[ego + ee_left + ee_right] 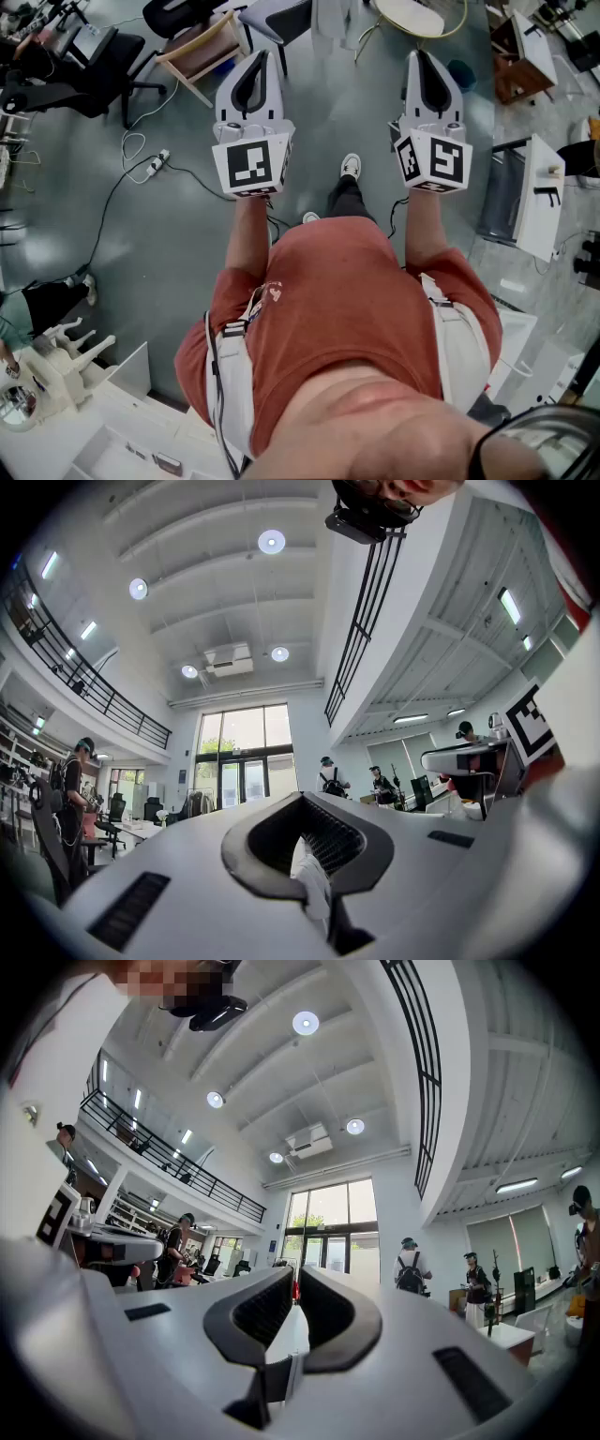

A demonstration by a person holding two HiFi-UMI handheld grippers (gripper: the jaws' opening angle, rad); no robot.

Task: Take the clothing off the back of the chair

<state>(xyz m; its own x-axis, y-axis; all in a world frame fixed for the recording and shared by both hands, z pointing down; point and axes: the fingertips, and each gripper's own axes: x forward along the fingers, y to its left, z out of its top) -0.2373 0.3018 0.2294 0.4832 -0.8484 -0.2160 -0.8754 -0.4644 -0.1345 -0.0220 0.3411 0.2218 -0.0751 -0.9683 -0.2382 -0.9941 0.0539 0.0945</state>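
Person in a red shirt stands mid-room, both arms out front over the grey floor. Left tongs are clenched, tips meeting, nothing btwn them; the left gripper view shows the same, aimed a bit up at the ceiling lights. Right tongs are clenched too and empty, jaws pressed together in the right gripper view. The clothing, pale, seems to hang at the back of the chair w/ a grey seat, at the far edge, well apart from both tongs. A wooden chair sits far left of it. A power strip lies on the floor at left.
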